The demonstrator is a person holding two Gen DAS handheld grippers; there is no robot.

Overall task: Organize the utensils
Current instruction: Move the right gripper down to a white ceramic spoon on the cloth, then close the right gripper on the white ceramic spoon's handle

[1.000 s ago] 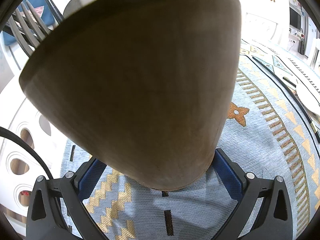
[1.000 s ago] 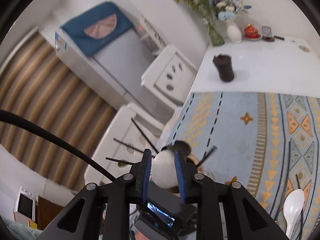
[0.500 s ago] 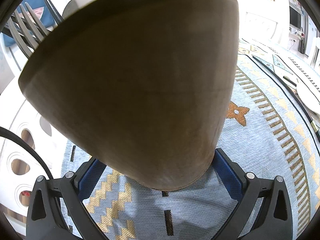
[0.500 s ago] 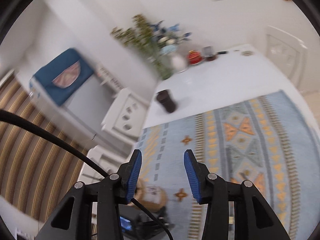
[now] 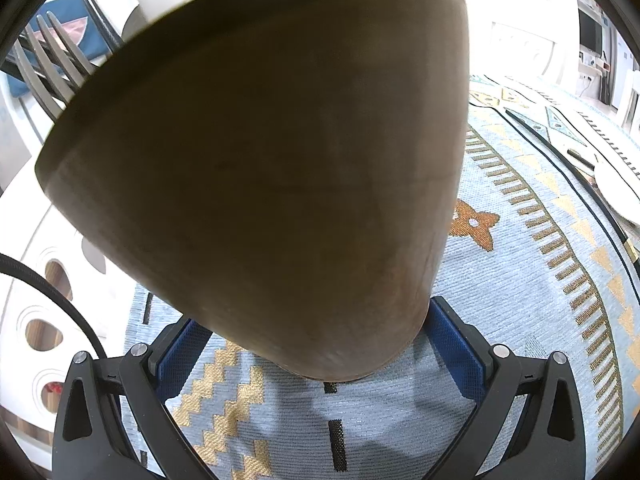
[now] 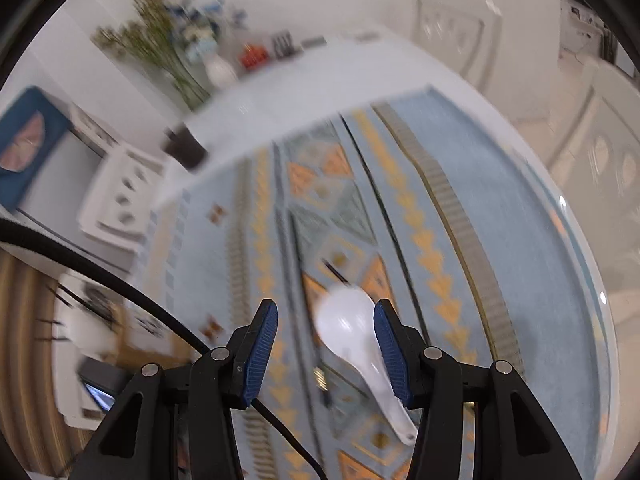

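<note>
My left gripper is clamping the base of the wooden holder, with forks poking up out of it at the top left. My right gripper is hanging over the patterned cloth, jaws apart after just opening, nothing pinched. The white spoon is lying flat on the cloth between them, handle passing under the right pad.

Brown holder, white spoon, blue-and-gold patterned tablecloth.
</note>
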